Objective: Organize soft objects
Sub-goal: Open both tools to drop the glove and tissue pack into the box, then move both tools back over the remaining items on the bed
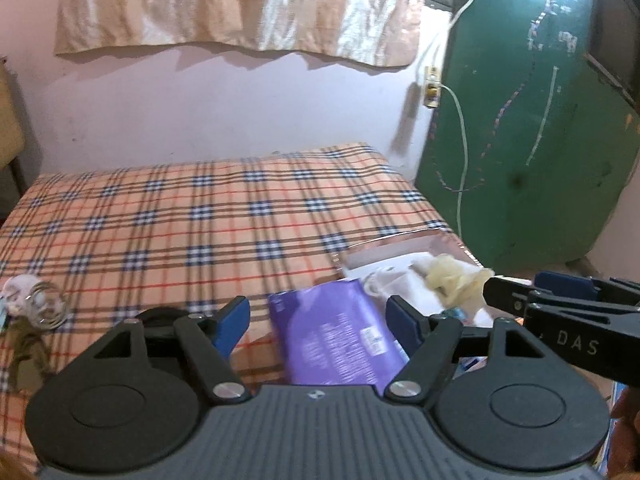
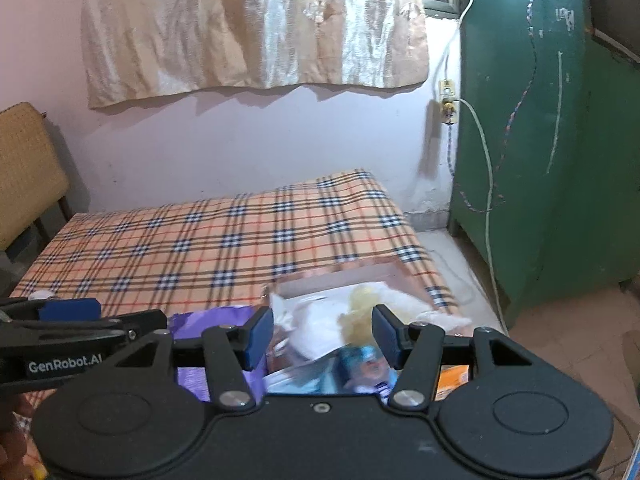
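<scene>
Left wrist view: I am holding my left claw [image 1: 318, 322] open and empty above the purple packet [image 1: 336, 338], right claw [image 2: 322, 334] likewise gaping over the box [image 2: 344, 276] collecting soft cloths [image 2: 320, 320] on the bed [image 1: 180, 216].

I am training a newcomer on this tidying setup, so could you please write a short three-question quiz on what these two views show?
1. True or false: the left hand-held gripper is clamped on the purple packet.
2. Where does the box holding the yellowish soft item sit? A) at the near right corner of the plaid bed; B) on the chair; C) against the green door.
3. Fill in: the right hand-held gripper stands ____, with nothing between its pads.

Key: 1 false, since its pads stand apart from the packet; 2 A; 3 open.
</scene>
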`<state>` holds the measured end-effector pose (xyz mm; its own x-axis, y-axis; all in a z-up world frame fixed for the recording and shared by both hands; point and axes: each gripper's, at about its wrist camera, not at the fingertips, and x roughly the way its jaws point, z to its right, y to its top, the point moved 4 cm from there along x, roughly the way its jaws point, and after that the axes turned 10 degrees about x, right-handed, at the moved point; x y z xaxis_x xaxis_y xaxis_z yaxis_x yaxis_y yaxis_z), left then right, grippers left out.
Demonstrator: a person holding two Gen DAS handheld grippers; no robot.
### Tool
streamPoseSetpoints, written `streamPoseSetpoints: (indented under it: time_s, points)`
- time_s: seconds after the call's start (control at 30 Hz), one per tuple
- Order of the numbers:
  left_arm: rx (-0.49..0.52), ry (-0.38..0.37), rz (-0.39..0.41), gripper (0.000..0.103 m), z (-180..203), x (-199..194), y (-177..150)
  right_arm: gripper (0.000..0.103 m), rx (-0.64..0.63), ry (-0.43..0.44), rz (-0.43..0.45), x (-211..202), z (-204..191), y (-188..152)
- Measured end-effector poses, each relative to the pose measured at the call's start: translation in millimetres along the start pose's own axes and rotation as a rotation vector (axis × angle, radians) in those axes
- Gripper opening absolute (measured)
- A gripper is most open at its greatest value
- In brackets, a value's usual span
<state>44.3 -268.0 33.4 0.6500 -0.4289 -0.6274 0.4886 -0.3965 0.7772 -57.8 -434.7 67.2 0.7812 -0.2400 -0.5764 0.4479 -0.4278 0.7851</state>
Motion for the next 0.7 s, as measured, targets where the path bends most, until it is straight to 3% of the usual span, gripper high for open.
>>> streamPoseSetpoints:
  time_s: [0.7]
  points:
    - [-0.091, 0.091, -0.019, 0.078, -72, -32, -33, 0.068, -0.095, 0.116, -0.062, 4, -99, -34]
